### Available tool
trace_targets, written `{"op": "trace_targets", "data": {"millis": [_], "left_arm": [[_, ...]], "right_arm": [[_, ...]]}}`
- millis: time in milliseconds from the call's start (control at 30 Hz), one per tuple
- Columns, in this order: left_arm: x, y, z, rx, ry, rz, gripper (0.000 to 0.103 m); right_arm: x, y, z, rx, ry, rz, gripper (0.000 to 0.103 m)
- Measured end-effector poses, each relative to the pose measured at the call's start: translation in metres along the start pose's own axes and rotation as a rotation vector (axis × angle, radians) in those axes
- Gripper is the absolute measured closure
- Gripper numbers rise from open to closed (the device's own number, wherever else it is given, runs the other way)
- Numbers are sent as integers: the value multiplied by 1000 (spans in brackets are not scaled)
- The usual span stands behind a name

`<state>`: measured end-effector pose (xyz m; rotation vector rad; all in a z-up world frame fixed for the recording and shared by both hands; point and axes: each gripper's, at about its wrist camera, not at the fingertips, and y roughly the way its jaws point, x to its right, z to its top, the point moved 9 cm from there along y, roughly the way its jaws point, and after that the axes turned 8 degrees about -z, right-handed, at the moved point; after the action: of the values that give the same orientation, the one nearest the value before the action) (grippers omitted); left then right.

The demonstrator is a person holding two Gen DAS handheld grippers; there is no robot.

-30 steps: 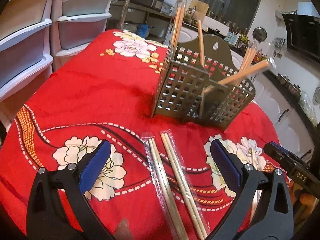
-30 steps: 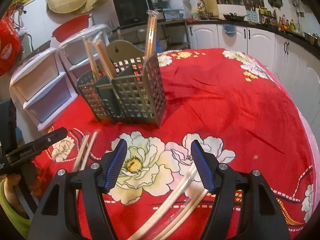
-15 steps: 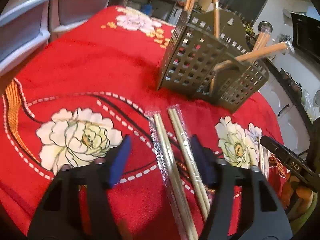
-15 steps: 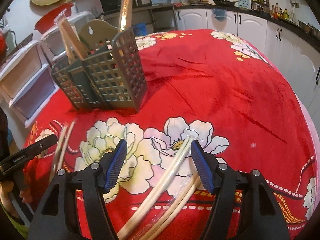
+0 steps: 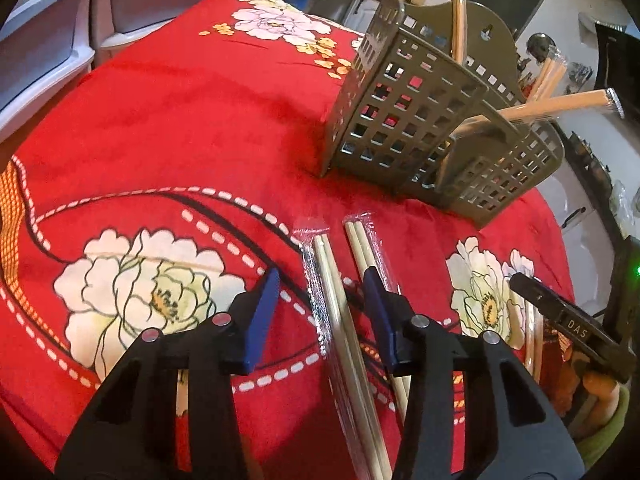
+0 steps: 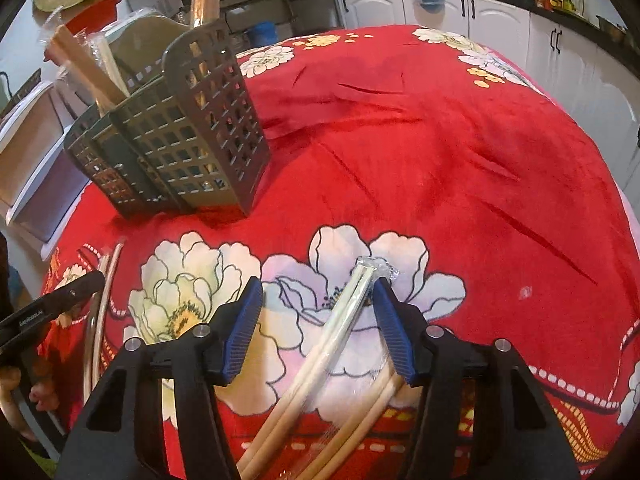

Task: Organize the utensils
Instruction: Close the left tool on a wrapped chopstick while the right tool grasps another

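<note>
Wrapped chopstick pairs lie on a red flowered tablecloth. In the left wrist view my left gripper (image 5: 320, 304) is open and low, with one wrapped pair (image 5: 334, 300) between its pads; a second pair (image 5: 360, 240) lies under the right pad. A grey perforated utensil caddy (image 5: 420, 128) stands beyond, holding several wrapped chopsticks. In the right wrist view my right gripper (image 6: 318, 320) is open, astride a wrapped pair (image 6: 352, 304); another pair (image 6: 372, 400) lies beside it. The caddy (image 6: 180, 148) stands at the far left.
White plastic drawer units (image 5: 52, 32) stand beyond the table's left edge. Kitchen cabinets (image 6: 500, 16) and a counter run behind. The other gripper's tip (image 6: 52, 304) shows at the left of the right wrist view, beside two more pairs (image 6: 102, 300).
Both grippers dropped lower and moved forward over the chopsticks. The left jaws narrowed around one wrapped pair. The right gripper now straddles its pair.
</note>
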<state>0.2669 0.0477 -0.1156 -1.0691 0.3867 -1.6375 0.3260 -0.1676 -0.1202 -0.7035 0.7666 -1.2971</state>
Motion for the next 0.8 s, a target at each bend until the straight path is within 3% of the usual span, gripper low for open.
{"op": "trace_targets", "data": {"millis": [233,633,733,767,800], "left_arm": [[5,8,7,2,52,33,68],[9,12,14,15,115,72,76],[13,10,12,14,119,58,88],[14,10,11,12,117,51,98],[13,10,10,6,117,54,99]], "right_arm": [[3,5,5,11,-8,-18,60],[12,6,13,27,25,-20,89],[12,3,15,29,58,22,90],[11,1,16,32,66,36,91],[10,-2,17,39,71,54,91]]}}
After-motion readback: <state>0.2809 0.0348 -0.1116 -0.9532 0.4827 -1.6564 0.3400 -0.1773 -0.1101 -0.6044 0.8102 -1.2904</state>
